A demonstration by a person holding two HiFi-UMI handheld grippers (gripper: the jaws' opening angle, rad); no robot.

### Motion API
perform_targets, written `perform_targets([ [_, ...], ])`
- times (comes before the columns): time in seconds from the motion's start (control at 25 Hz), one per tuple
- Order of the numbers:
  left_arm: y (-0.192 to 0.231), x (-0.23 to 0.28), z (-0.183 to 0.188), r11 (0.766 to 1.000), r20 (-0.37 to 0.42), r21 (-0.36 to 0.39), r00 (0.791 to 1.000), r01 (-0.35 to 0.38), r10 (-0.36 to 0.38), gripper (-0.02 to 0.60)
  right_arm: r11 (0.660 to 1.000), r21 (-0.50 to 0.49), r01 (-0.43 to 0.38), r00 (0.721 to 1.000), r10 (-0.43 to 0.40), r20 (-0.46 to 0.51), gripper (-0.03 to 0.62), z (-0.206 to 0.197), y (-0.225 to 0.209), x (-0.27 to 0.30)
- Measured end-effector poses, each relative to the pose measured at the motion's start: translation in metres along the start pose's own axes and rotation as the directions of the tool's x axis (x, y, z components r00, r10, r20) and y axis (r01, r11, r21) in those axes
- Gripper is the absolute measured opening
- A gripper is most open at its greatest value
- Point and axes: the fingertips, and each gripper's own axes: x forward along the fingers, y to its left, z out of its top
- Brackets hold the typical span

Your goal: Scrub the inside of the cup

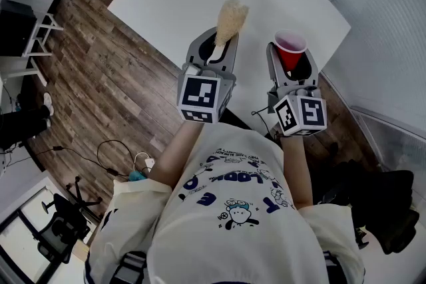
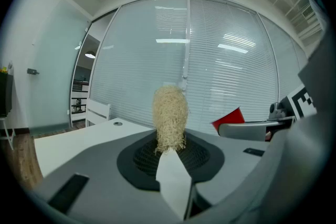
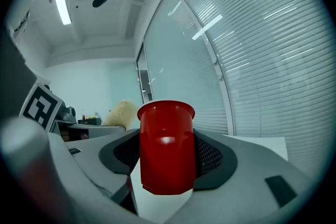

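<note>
A red plastic cup point(image 1: 291, 50) stands upright between the jaws of my right gripper point(image 1: 291, 62), which is shut on its wall; the right gripper view shows the cup point(image 3: 166, 145) filling the middle. My left gripper point(image 1: 218, 53) is shut on the white handle point(image 2: 175, 182) of a brush with a pale, fuzzy fibre head point(image 1: 231, 18). In the left gripper view the brush head point(image 2: 170, 117) stands up just past the jaws, and the cup's rim point(image 2: 229, 116) shows to the right. Brush and cup are held side by side above the table, apart.
Under both grippers lies a white table point(image 1: 173, 3), its near edge over a wood floor point(image 1: 100, 90). Cables point(image 1: 113, 156) and a black office chair point(image 1: 63, 226) lie on the floor at left. Window blinds point(image 2: 210, 60) fill the far wall.
</note>
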Motion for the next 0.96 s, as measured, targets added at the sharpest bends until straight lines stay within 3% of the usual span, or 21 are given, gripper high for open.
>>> perform_targets([
  [0.96,-0.0072,0.0091,0.0062,1.0,-0.002,0.016,1.0,0.007,-0.007,0.103,1.0,0.007,0.013,1.0,-0.014,0.003,0.279,0.0039,-0.0071,0.0037],
])
